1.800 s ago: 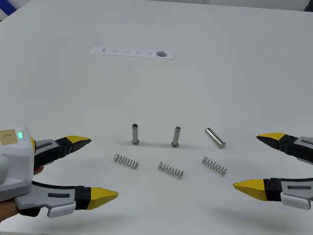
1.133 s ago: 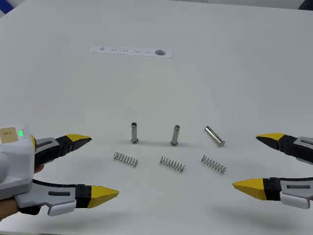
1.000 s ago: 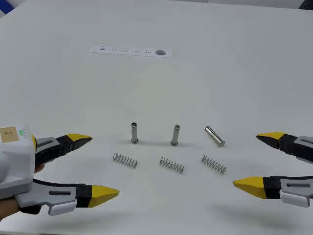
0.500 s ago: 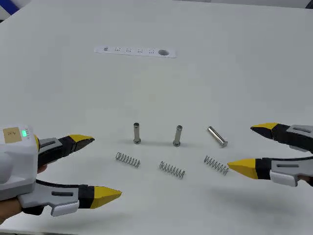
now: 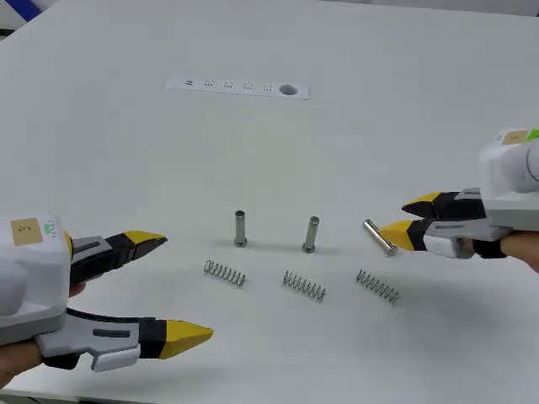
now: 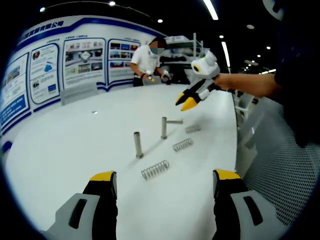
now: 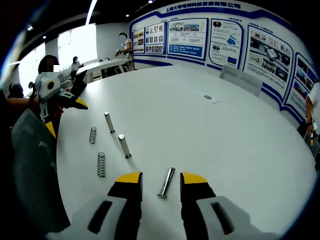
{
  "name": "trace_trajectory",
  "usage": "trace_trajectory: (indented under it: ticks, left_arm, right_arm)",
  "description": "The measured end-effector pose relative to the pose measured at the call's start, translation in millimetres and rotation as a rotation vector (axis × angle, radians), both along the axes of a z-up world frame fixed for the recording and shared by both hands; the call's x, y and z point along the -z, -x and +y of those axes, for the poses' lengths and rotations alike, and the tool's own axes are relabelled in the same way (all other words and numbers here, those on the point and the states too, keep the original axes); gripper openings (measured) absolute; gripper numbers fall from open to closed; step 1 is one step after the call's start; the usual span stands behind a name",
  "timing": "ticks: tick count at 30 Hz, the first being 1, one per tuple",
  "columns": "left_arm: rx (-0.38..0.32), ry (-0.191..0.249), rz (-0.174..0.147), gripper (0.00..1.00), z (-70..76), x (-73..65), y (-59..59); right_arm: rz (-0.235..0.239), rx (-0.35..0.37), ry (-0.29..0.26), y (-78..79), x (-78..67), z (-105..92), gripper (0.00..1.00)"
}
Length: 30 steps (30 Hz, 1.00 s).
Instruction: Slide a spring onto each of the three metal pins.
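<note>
The right gripper (image 7: 161, 177), jaws spread, has the lying pin (image 7: 166, 182) between its jaws on the table (image 5: 379, 126) (not pinched yet); smooth stiff steel probably rolls, so take it mid-shaft. Left gripper (image 5: 187, 288) spread, empty

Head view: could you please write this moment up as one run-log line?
right claw: open, one jaw either side of lying pin | left claw: open, holding nothing | springs: three loose on table

Lying pin (image 7: 167, 180) between right hand-held gripper (image 7: 161, 177) tips
</note>
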<state>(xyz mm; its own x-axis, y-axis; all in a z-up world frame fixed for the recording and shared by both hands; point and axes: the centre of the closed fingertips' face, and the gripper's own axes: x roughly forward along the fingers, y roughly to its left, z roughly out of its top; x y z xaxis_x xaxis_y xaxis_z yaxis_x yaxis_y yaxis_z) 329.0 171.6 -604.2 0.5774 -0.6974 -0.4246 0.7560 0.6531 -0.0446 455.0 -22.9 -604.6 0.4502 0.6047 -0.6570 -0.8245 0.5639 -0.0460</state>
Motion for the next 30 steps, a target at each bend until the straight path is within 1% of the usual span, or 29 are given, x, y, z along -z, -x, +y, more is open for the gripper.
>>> trace_trajectory:
  ticks: [1, 2, 4, 7, 11, 13, 18, 23, 30]
  left_arm:
    - [-0.001, 0.001, 0.001, 0.8, 0.4, 0.2, 0.1]
    - [-0.001, 0.001, 0.001, 0.8, 0.6, 0.3, 0.1]
    - [-0.001, 0.002, 0.001, 0.8, 0.5, 0.2, 0.4]
    - [0.0, 0.003, 0.001, 0.79, 0.0, 0.8, 0.5]
    - [0.003, 0.006, 0.001, 0.79, -0.8, 1.1, 0.0]
    - [0.004, 0.006, 0.001, 0.79, -1.0, 1.1, -0.2]
    - [0.006, 0.009, 0.003, 0.78, -0.8, 1.5, 0.4]
    - [0.002, 0.014, 0.009, 0.78, 1.0, 4.5, 0.9]
    - [0.004, 0.018, 0.012, 0.77, 0.6, 6.1, 0.2]
  right_arm:
    - [0.026, 0.024, 0.026, -1.6, 5.0, -2.1, 0.29]
    - [0.031, 0.024, 0.026, -3.3, 6.5, -0.6, 0.28]
    - [0.055, 0.059, 0.046, -7.9, 12.1, -1.9, 0.25]
    - [0.066, 0.07, 0.075, -12.6, 18.9, -0.2, 0.22]
    - [0.097, 0.086, 0.106, -17.8, 28.6, 2.9, 0.19]
    - [0.1, 0.089, 0.113, -20.6, 30.7, 4.3, 0.17]
    - [0.139, 0.119, 0.13, -28.1, 40.1, 4.4, 0.15]
    - [0.161, 0.12, 0.14, -28.6, 46.4, 6.5, 0.14]
    - [0.185, 0.135, 0.152, -29.9, 51.3, 4.7, 0.12]
